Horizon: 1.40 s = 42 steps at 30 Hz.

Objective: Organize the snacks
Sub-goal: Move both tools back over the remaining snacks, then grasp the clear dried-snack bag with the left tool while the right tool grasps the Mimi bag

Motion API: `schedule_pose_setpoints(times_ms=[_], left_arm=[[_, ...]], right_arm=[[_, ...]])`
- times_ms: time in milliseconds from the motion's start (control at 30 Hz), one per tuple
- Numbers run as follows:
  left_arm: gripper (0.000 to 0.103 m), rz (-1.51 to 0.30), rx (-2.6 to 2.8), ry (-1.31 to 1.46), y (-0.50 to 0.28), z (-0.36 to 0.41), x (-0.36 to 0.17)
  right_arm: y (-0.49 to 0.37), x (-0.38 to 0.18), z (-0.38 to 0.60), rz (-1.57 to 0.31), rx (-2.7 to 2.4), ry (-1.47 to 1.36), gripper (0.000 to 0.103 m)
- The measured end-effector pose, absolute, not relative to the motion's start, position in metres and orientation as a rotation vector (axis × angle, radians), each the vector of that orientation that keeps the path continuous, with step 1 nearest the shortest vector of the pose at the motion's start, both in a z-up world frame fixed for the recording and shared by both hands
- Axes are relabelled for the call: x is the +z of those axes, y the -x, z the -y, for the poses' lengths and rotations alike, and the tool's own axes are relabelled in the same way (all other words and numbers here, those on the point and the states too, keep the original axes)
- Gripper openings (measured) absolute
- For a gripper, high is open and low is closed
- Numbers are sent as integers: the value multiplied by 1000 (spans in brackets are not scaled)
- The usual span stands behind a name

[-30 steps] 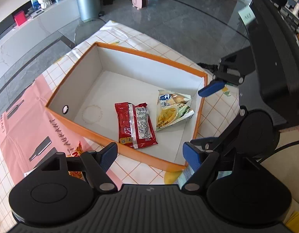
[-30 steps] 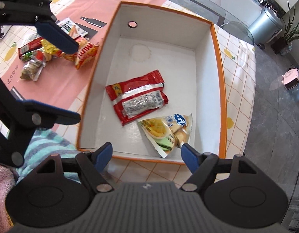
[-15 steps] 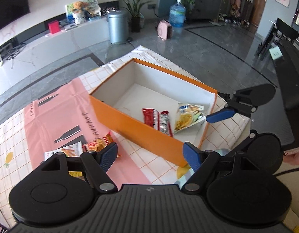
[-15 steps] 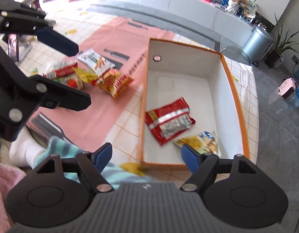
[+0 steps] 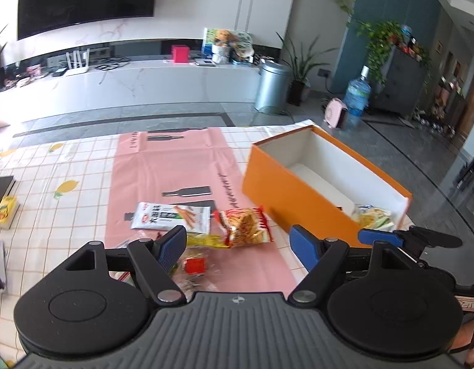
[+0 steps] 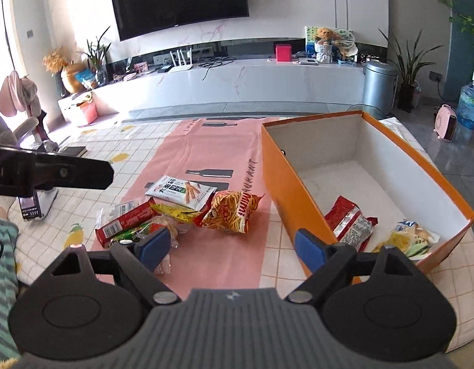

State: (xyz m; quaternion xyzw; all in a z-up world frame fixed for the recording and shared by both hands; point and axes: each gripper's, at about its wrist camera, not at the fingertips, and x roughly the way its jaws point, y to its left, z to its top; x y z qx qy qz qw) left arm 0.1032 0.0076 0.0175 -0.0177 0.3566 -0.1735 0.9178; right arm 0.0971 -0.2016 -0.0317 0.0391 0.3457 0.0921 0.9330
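Box [image 6: 301, 184] on the table [image 6: 446, 279], at right in both wrist views. Mat [image 6: 212, 153] on the table left of the box, running away toward the far edge. Two packets inside the box, near end: crinkled packet [image 6: 349, 223] left, chip packet [image 6: 406, 240] right, just apart. Loose pile of snacks [image 6: 175, 212] on the mat's near part, left of the box. In the pile: stick-snack bag [image 6: 231, 212] nearest the box, flat packet [image 6: 180, 191] behind it, long bar [image 6: 126, 222] at the left end. Books [image 5: 1, 206] far left on the table.
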Motion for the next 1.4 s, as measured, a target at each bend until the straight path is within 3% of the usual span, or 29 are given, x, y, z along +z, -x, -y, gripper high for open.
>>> schedule_pose_setpoints(times_ms=[400, 567, 1067, 1133, 1300, 1367, 1400], left_arm=[[87, -841, -272, 121, -105, -51, -60], [84, -953, -196, 235, -115, -49, -94], [87, -1004, -89, 403, -135, -51, -130], [76, -999, -102, 391, -138, -46, -131], [61, -996, -140, 399, -142, -43, -131], [39, -1007, -143, 379, -142, -41, -132], [37, -1007, -147, 366, -142, -40, -132]], right_arm=[[-108, -87, 169, -708, 132, -64, 85], [-121, -101, 168, -724, 96, -36, 78], [-132, -119, 163, -754, 138, -2, 74], [-135, -120, 161, -771, 143, 10, 74], [-144, -121, 159, -793, 138, 21, 74], [-147, -121, 158, -793, 142, 26, 74], [-148, -120, 158, -793, 142, 30, 74]])
